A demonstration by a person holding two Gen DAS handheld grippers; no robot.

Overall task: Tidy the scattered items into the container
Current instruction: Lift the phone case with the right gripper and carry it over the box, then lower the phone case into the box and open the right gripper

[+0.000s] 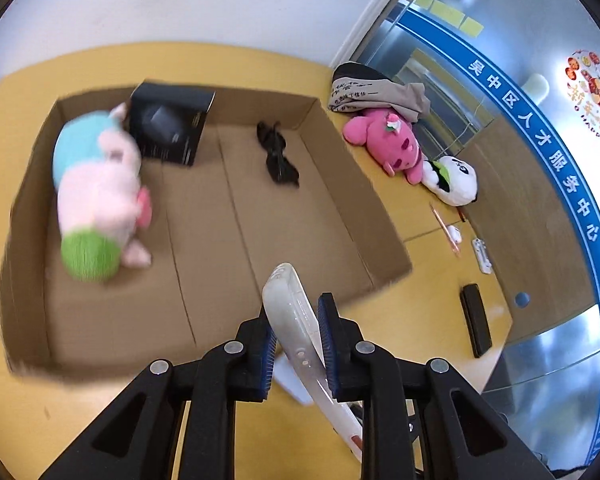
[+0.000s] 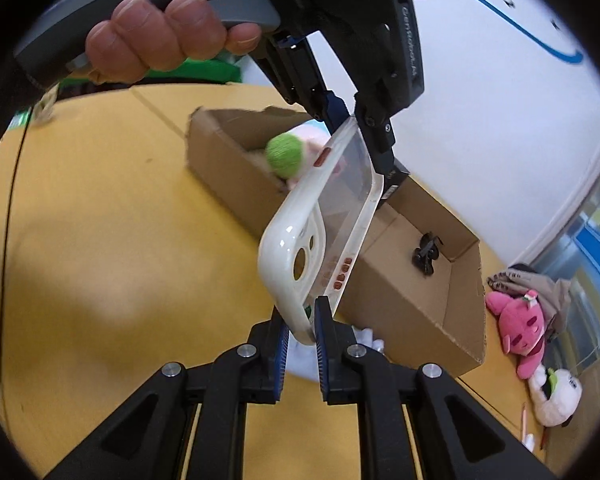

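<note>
Left tongs (image 1: 298, 344) clamped on a white phone case (image 1: 290, 312), blue pads pressing both long sides, case tilted up over the near wall of the cardboard box (image 1: 364, 216). Inside the box: pastel plush (image 1: 100, 196) at its left wall, black carton (image 1: 168, 124) leaning at the far left corner, black sunglasses (image 1: 278, 156) near the far right corner. On the yellow bench (image 1: 404, 312) right of the box: pink plush (image 1: 388, 142), panda plush (image 1: 454, 180) touching it, folded cloth (image 1: 374, 90) behind, a pencil (image 1: 444, 226), black case (image 1: 475, 320) near the right edge.
</note>
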